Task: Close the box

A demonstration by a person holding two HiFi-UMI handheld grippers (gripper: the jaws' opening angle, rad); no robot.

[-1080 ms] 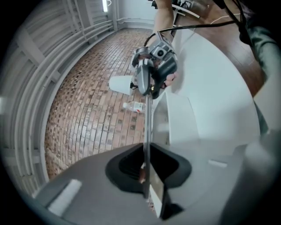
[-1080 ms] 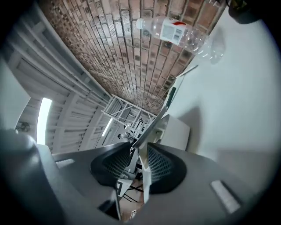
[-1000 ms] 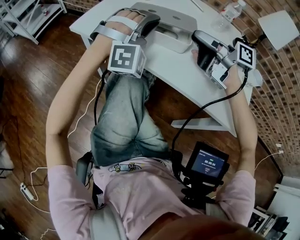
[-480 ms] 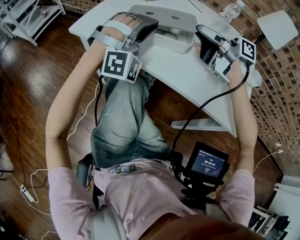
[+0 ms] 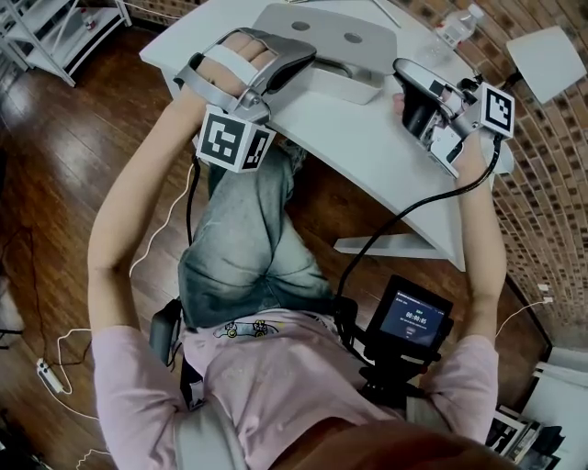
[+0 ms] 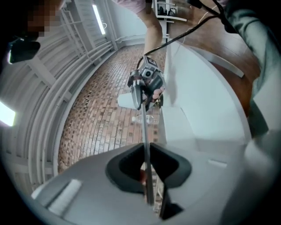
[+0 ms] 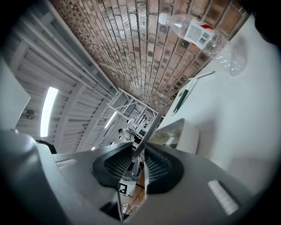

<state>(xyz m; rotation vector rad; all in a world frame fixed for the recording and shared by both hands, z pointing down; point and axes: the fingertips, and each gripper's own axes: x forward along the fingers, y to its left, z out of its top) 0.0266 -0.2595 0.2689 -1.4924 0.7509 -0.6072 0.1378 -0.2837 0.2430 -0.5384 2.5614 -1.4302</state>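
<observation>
The white box base (image 5: 347,84) sits on the white table (image 5: 367,151), with its flat lid (image 5: 326,37) held above it. My left gripper (image 5: 299,57) is shut on the lid's left edge; in the left gripper view the thin lid (image 6: 146,140) runs edge-on between the pads of that gripper (image 6: 149,165). My right gripper (image 5: 406,81) is at the lid's right edge. In the right gripper view the lid (image 7: 148,129) stands between the closing jaws of that gripper (image 7: 139,151), with a narrow gap still showing. The base (image 7: 181,134) lies just beyond.
A clear plastic bottle (image 7: 202,35) lies on the table by the brick wall, also in the head view as the bottle (image 5: 457,23). A pen (image 7: 186,90) rests beyond the box. A small screen (image 5: 415,317) hangs at the person's waist. A metal shelf (image 5: 55,27) stands left.
Both grippers have moved farther across the table. The lid has swung over the box base and covers more of it. The right gripper has come up to the lid's right edge.
</observation>
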